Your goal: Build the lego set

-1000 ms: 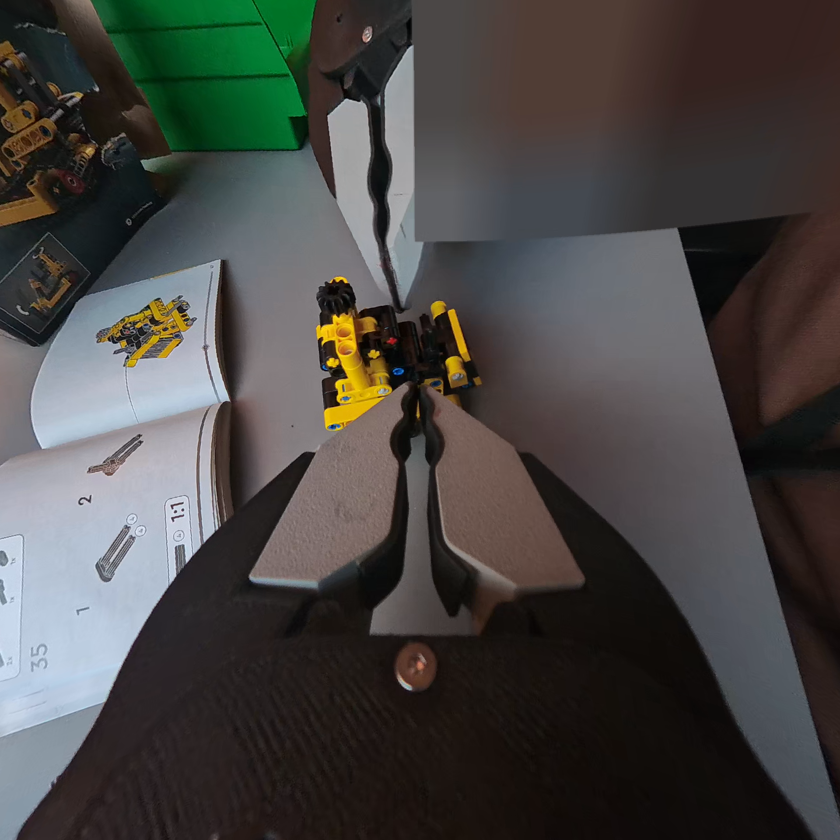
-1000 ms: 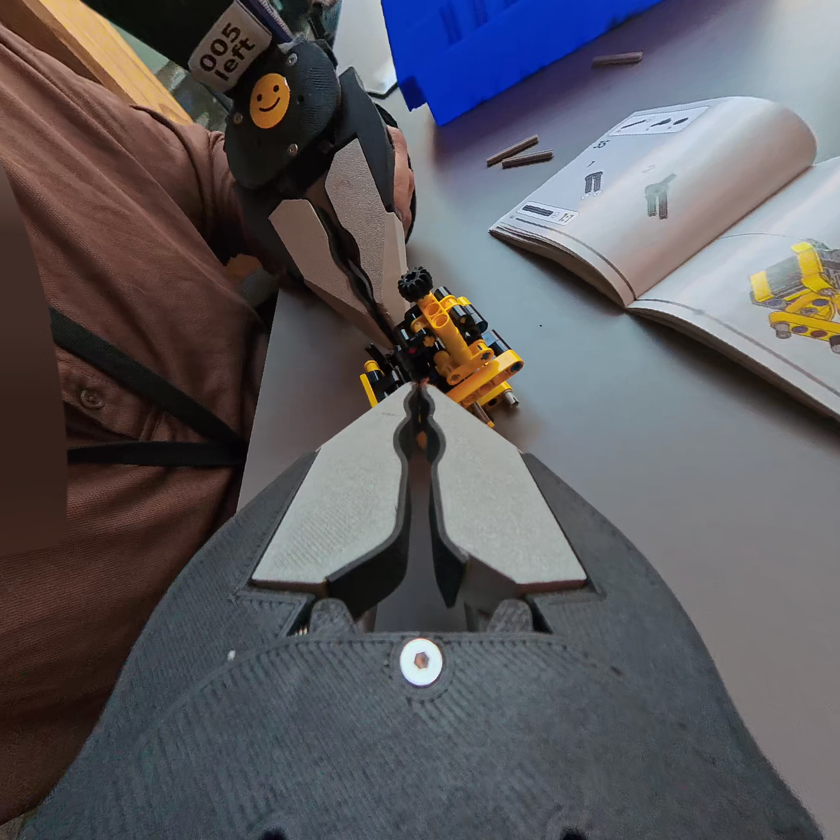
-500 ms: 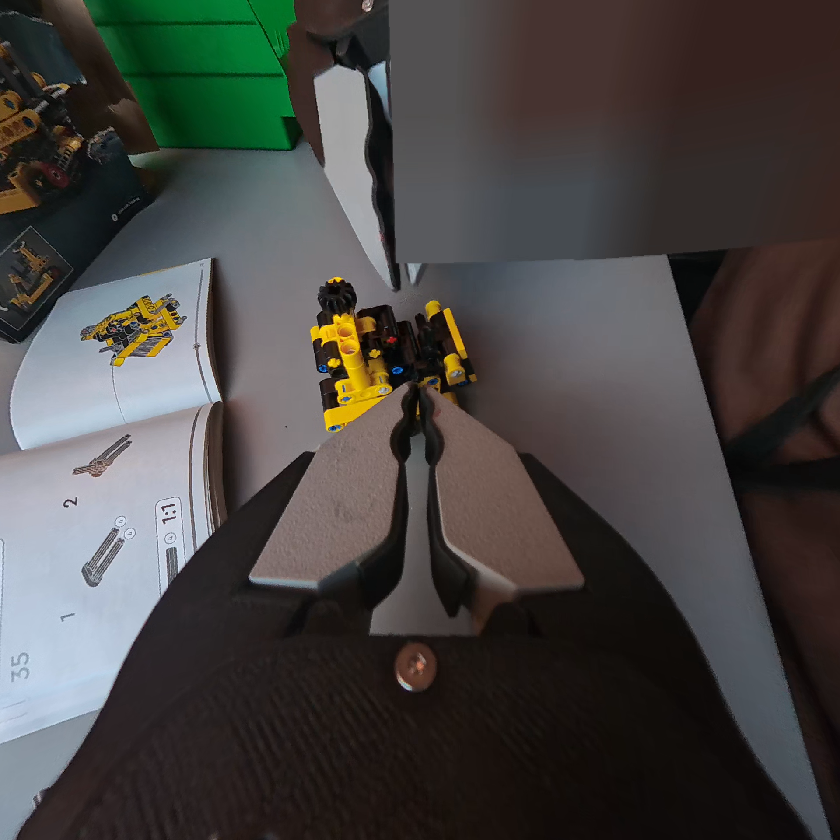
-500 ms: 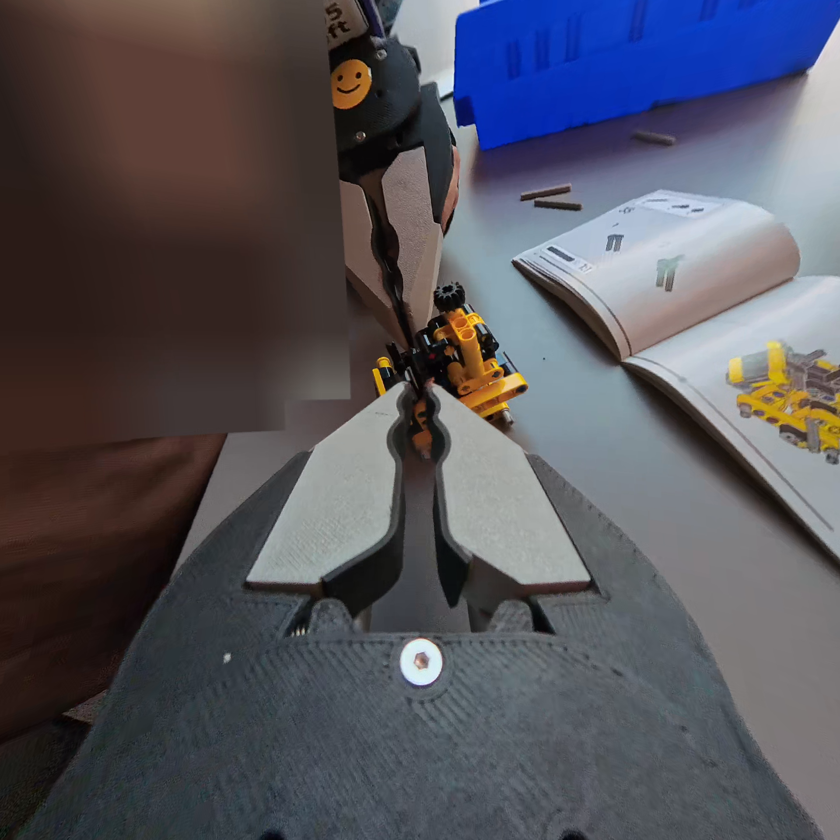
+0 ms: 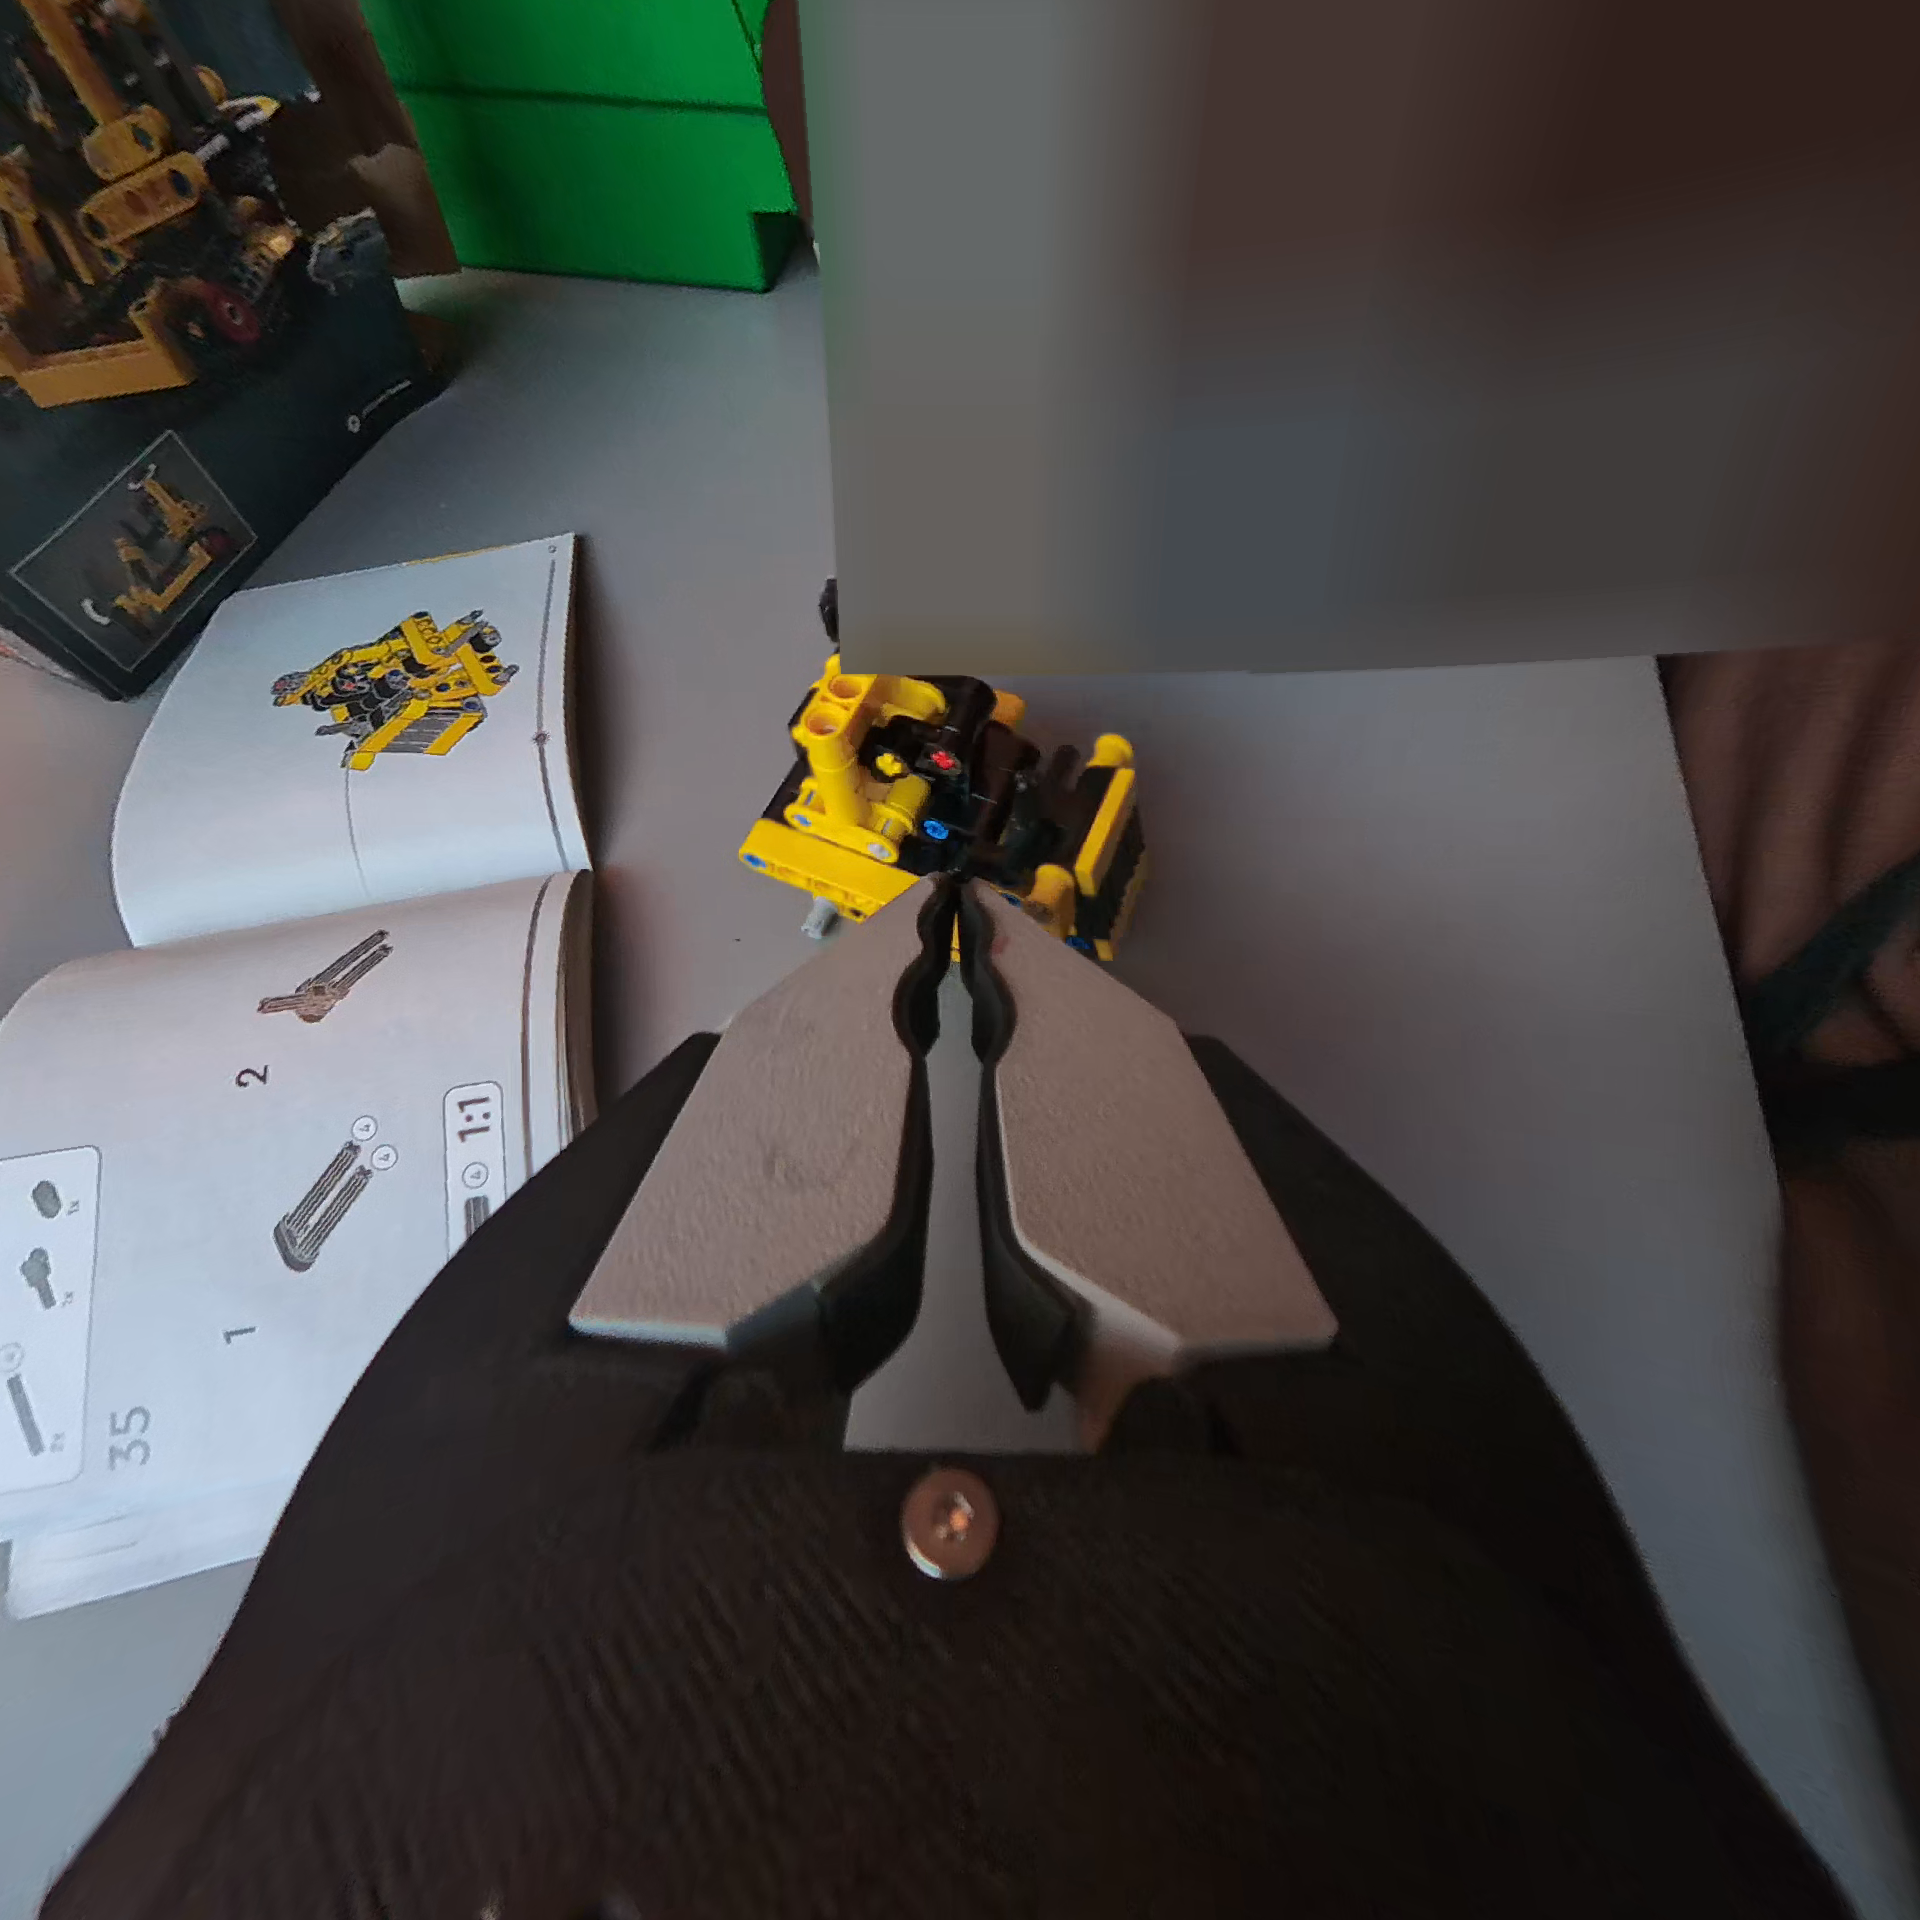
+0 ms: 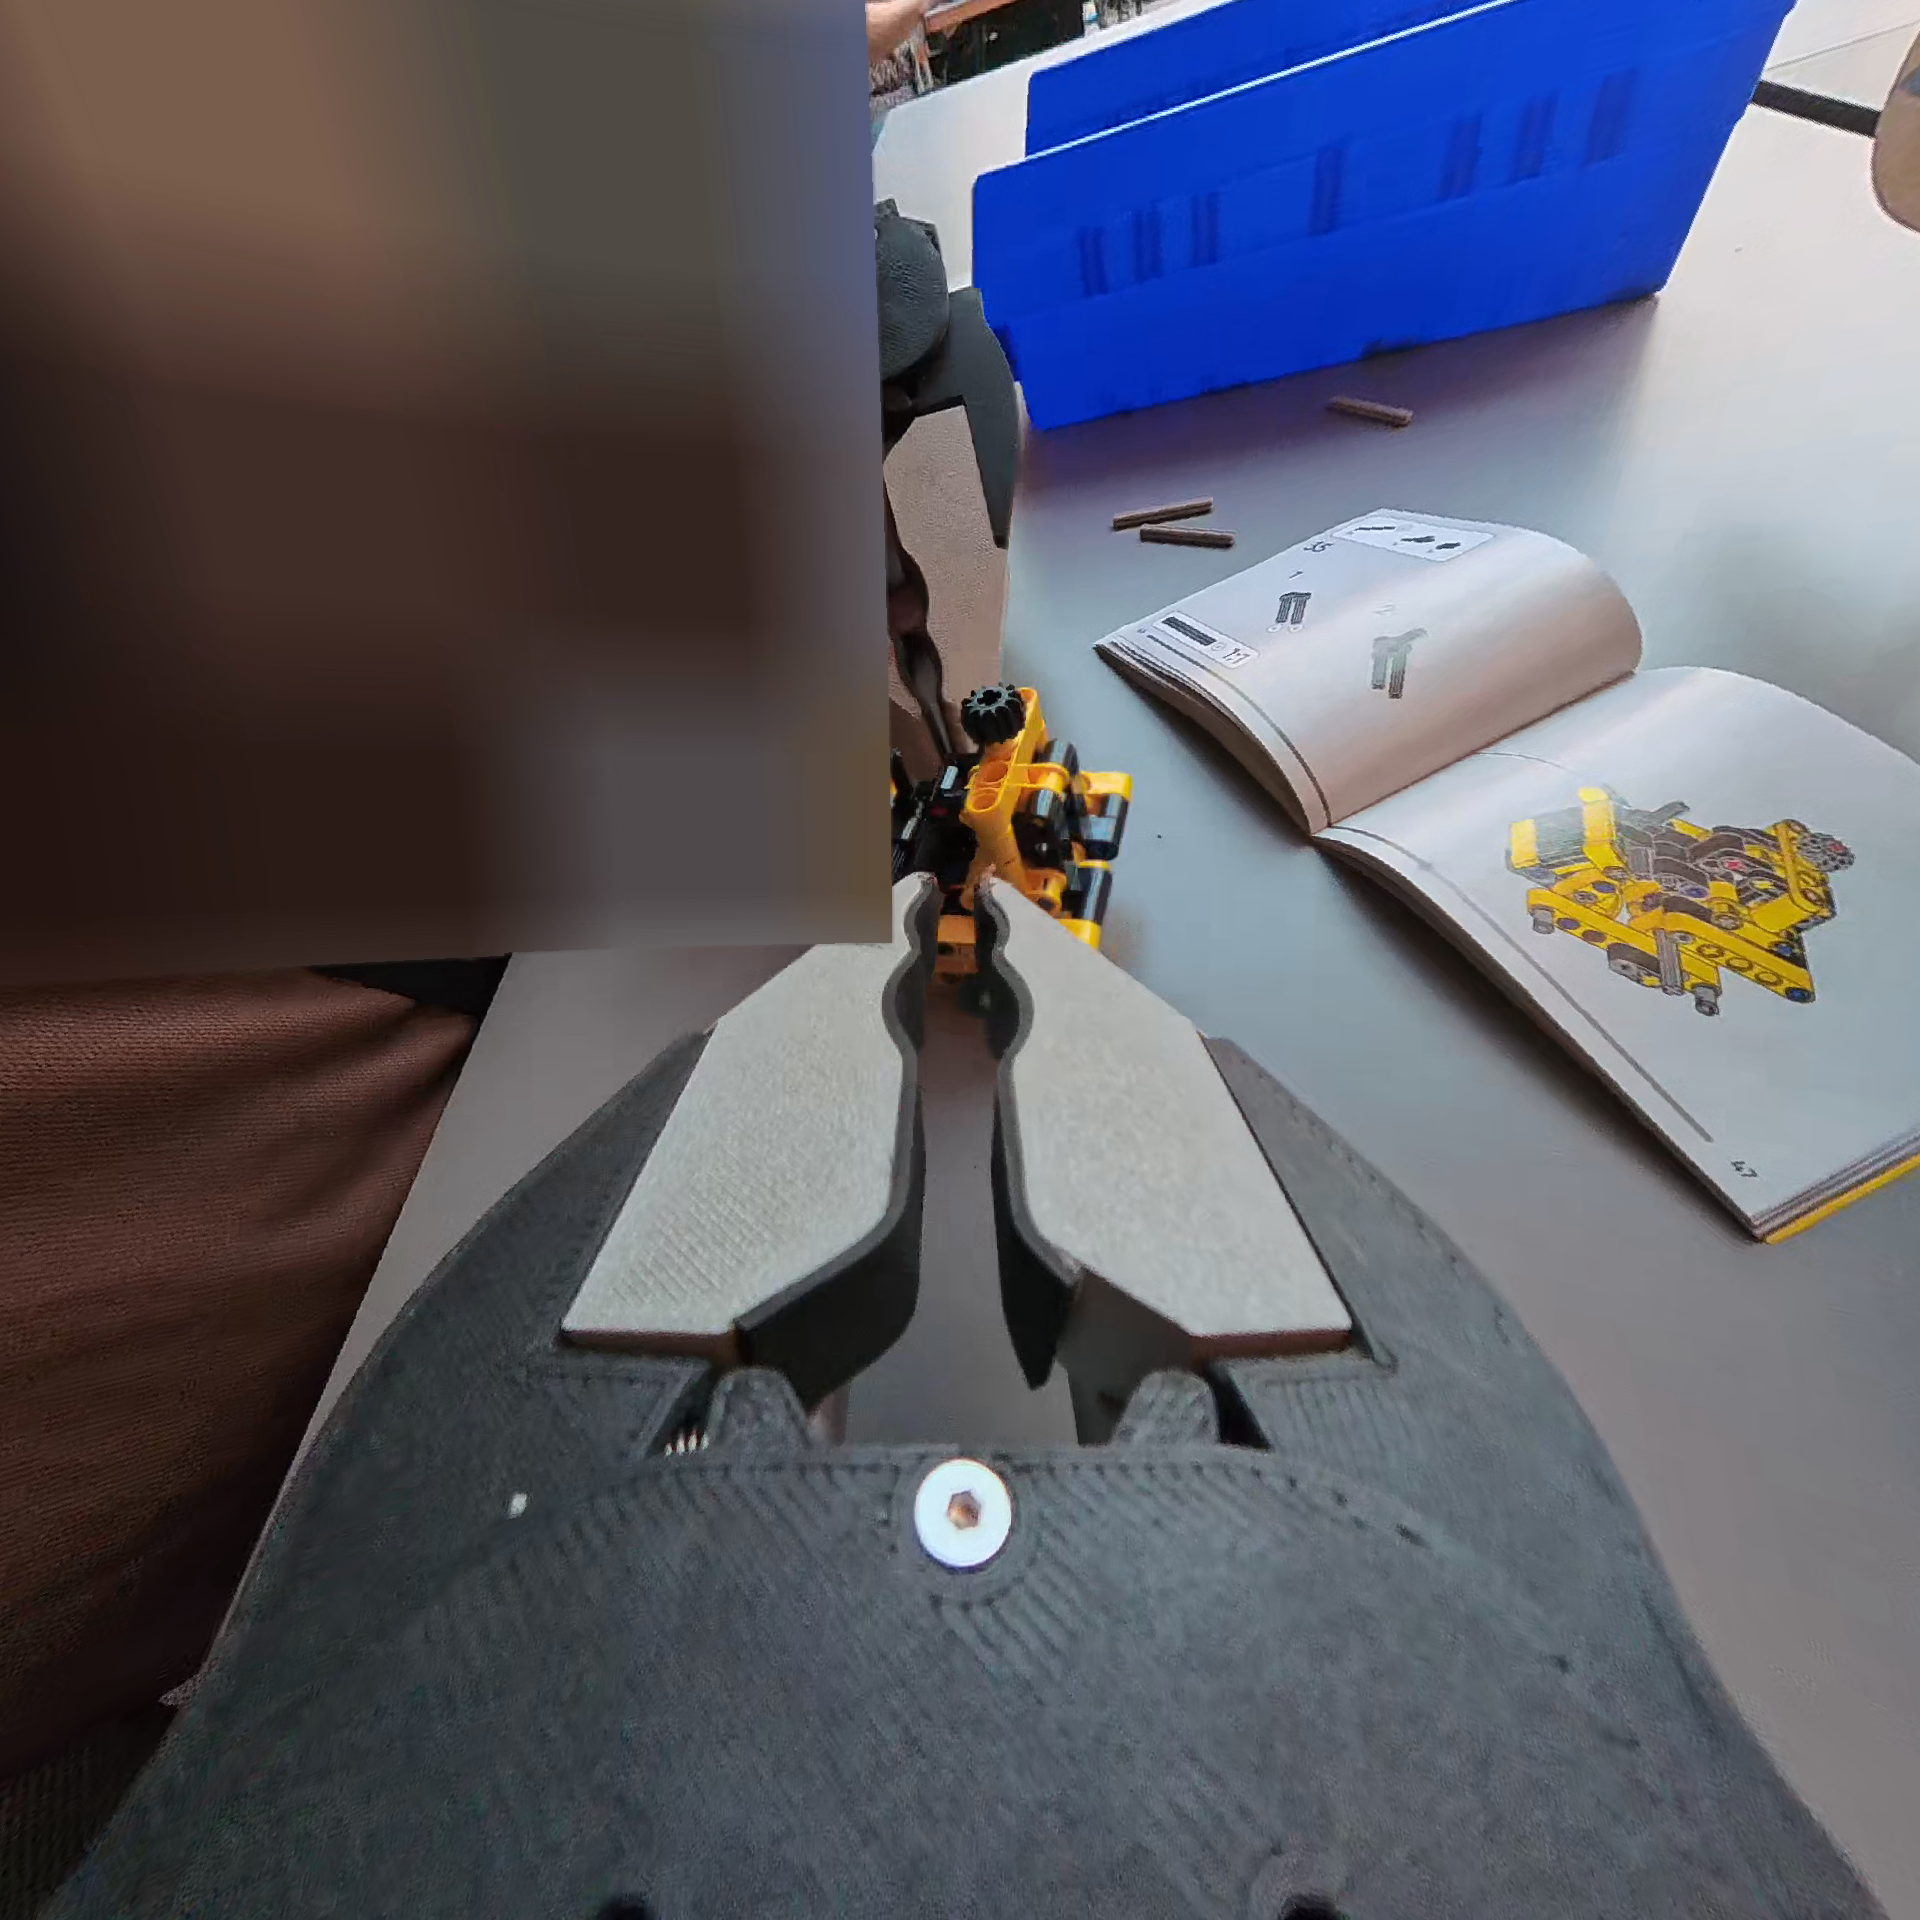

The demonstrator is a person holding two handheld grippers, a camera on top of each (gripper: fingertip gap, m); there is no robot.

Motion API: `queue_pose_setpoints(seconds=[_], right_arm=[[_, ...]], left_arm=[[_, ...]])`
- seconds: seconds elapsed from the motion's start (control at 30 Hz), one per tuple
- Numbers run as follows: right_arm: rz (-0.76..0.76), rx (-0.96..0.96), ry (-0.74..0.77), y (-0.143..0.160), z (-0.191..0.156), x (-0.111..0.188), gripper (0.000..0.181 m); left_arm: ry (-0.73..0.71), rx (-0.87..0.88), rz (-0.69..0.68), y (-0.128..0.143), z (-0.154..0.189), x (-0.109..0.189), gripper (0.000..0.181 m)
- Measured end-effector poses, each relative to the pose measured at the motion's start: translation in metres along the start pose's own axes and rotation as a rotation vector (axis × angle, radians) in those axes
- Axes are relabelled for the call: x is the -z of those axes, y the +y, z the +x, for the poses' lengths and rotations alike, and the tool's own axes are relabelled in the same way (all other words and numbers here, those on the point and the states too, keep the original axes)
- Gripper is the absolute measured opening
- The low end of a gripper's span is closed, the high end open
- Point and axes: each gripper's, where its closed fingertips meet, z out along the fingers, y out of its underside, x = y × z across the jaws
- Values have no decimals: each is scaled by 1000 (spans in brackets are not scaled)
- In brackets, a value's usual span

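The yellow and black lego model [image 5: 940, 805] sits on the grey tabletop [image 5: 1351, 935] close to the edge nearest the person, whose brown shirt [image 6: 187, 1247] shows just beyond that edge.

The left gripper [image 5: 954, 883] has its fingers drawn almost fully together, leaving only a thin wavy slit, and their tips meet the near side of the model at its dark middle section. Whether they pinch a small part there or merely rest against it, I cannot tell.

The right gripper [image 6: 954, 885] comes at the model from the opposite side. Its fingers stand a little apart, with a narrow gap at the tips, and yellow pieces of the model show through that gap. The tips are right at the model, but a firm hold cannot be made out. In this view a black gear [image 6: 989, 713] stands on top of the model's far end, and part of the left gripper shows behind it beside a blurred patch.

An open instruction booklet [image 5: 343, 935] lies on the tabletop beside the model. Farther toward the far edge stand the set's box [image 5: 156, 343], a green bin [image 5: 592, 156] and a blue bin [image 6: 1351, 208], with three short brown sticks [image 6: 1164, 512] loose in front of the blue one.
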Motion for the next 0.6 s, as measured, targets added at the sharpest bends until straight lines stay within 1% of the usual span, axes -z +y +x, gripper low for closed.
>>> queue_pose_setpoints(seconds=[0.17,0.27,0.43,0.5,0.6], right_arm=[[-20,32,14,3,-2,-2,4],[-46,79,31,6,-6,-5,4],[-80,206,86,12,-18,-11,4],[-70,261,140,10,-21,-13,0],[-63,309,240,7,-21,-18,0]], left_arm=[[-48,29,-30,6,-16,0,0],[-41,43,-25,6,-18,1,0],[13,48,16,1,-13,5,0],[64,55,32,-1,-7,7,0],[118,89,53,-4,-5,10,0]])
